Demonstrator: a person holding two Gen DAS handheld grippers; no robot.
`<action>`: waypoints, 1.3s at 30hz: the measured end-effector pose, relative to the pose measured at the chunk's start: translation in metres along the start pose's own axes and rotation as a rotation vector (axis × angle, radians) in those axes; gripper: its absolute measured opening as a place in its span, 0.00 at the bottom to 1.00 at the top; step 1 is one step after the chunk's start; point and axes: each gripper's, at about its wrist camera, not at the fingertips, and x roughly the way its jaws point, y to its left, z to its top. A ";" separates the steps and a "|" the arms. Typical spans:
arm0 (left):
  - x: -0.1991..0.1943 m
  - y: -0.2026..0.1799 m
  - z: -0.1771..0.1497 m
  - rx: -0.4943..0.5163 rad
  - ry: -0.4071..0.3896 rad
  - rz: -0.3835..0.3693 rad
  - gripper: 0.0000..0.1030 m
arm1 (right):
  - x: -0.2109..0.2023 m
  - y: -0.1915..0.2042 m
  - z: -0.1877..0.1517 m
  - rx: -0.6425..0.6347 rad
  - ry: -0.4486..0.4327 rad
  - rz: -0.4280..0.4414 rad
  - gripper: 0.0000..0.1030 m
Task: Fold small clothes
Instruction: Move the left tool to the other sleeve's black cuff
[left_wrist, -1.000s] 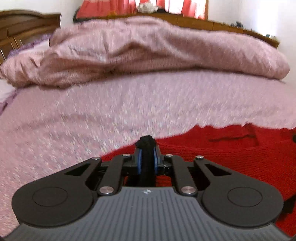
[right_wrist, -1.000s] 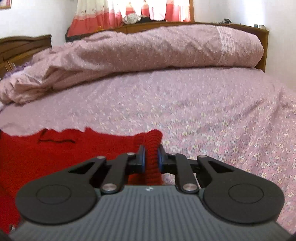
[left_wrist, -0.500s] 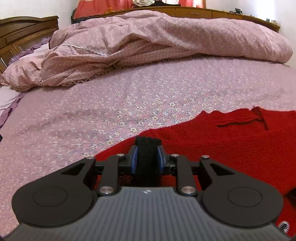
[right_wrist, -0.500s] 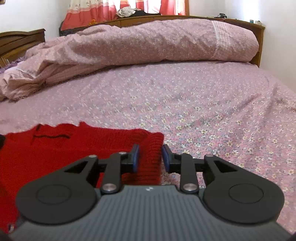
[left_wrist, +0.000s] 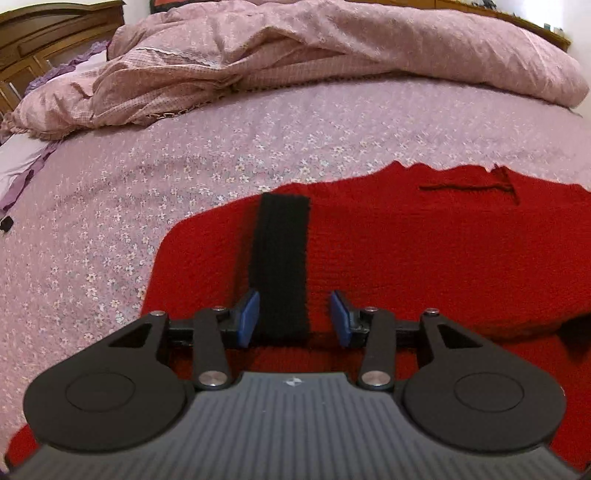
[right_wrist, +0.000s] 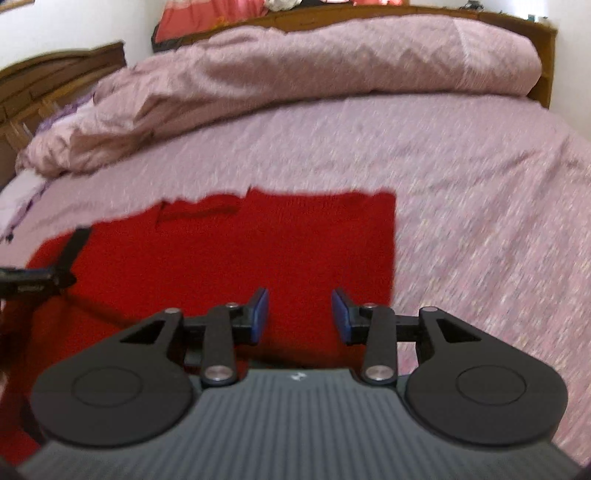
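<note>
A red knitted garment (left_wrist: 406, 251) lies flat on the pink floral bed, with a black knitted band (left_wrist: 282, 258) lying on top of it. My left gripper (left_wrist: 293, 317) is open just above the garment; the band runs between its blue pads, against the left pad (left_wrist: 249, 317) and apart from the right one. In the right wrist view the same red garment (right_wrist: 258, 254) lies with its right edge straight. My right gripper (right_wrist: 300, 315) is open and empty above that garment's near right part. The left gripper (right_wrist: 33, 282) shows at the left edge there.
The pink floral bedsheet (left_wrist: 184, 155) spreads left and beyond the garment. A crumpled pink duvet (left_wrist: 332, 48) is heaped at the far side. A wooden headboard (left_wrist: 55, 33) stands far left, and a wooden footboard (right_wrist: 543, 44) far right.
Both grippers opened and let go of the garment. The black band, first pinched and bunched, now lies flat on the red knit. The right view is motion-blurred, and both grippers sit higher over the cloth.
</note>
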 end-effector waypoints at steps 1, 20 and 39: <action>0.001 0.000 0.000 0.001 0.000 0.004 0.48 | 0.005 0.001 -0.004 0.000 0.012 -0.007 0.39; -0.092 0.035 -0.023 -0.165 -0.066 0.019 0.68 | -0.037 0.010 -0.021 0.069 -0.064 0.042 0.42; -0.175 0.104 -0.124 -0.460 -0.028 0.088 0.75 | -0.098 0.034 -0.079 0.083 -0.014 0.088 0.45</action>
